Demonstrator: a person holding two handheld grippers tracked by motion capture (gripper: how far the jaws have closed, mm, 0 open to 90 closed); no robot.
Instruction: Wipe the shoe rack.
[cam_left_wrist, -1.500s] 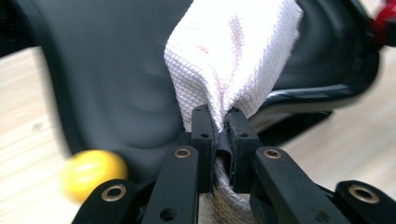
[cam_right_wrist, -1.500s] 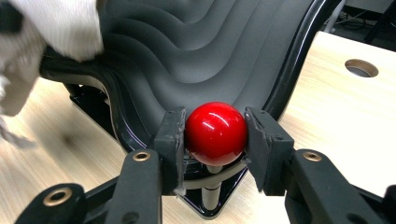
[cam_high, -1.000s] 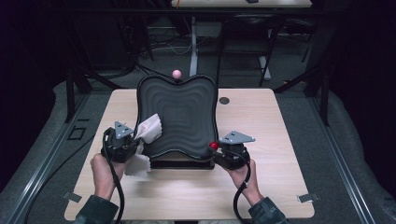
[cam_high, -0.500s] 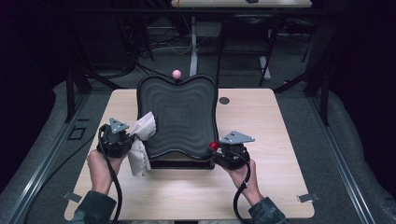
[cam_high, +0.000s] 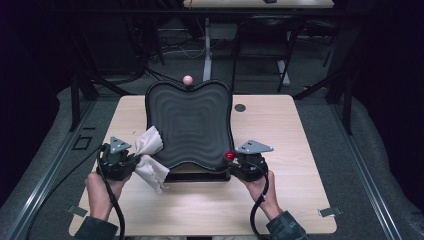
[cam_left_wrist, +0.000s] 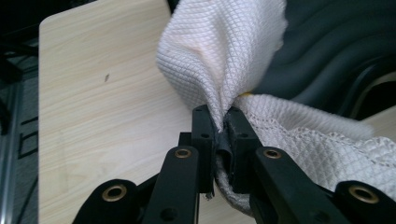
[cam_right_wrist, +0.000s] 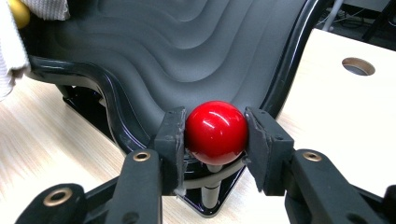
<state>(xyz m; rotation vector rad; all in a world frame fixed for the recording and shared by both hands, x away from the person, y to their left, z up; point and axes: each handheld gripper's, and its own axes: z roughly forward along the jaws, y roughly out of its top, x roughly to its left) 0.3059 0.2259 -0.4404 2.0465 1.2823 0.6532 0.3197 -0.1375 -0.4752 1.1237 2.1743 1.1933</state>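
Light wooden table (cam_high: 300, 145) under a black wavy-surfaced board (cam_high: 192, 125).

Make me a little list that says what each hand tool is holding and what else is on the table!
left gripper: shut on the white cloth, beside the near left corner of the board
right gripper: shut on the red ball knob
wavy black board: tilted up, on the table
pink ball knob: at the far top edge of the board
yellow ball knob: partly hidden by the cloth
round hole: in the tabletop, right of the board
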